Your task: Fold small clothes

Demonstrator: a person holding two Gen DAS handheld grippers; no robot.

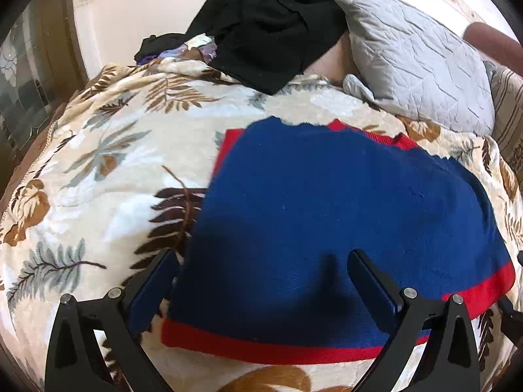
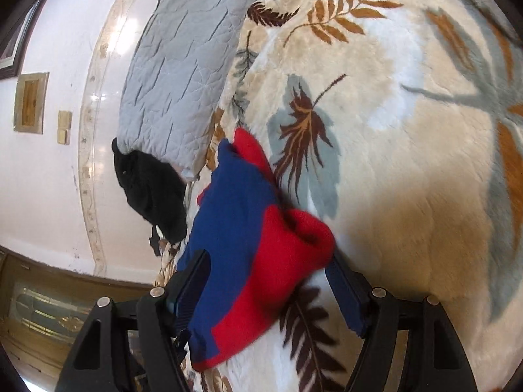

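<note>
Now, with the blue-and-red sweater point(image 1: 327, 222) flat on the leafy blanket point(image 1: 124, 170) below the grey pillow point(image 1: 421, 62), both the left gripper point(image 1: 261, 261) and right gripper point(image 2: 266, 268) gape empty (the red sleeve merely lies between the right's jaws), so pinch the cuff squarely before folding inward.

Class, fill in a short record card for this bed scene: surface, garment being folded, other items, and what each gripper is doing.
surface: leaf-print blanket covering the bed
garment: blue sweater with red trim, lying spread flat on the blanket
other items: black clothing heaped at the far side; grey quilted pillow beside it
left gripper: open, fingers apart over the sweater's hem, nothing gripped
right gripper: open, red sleeve between its fingers, pads not pressing it
</note>
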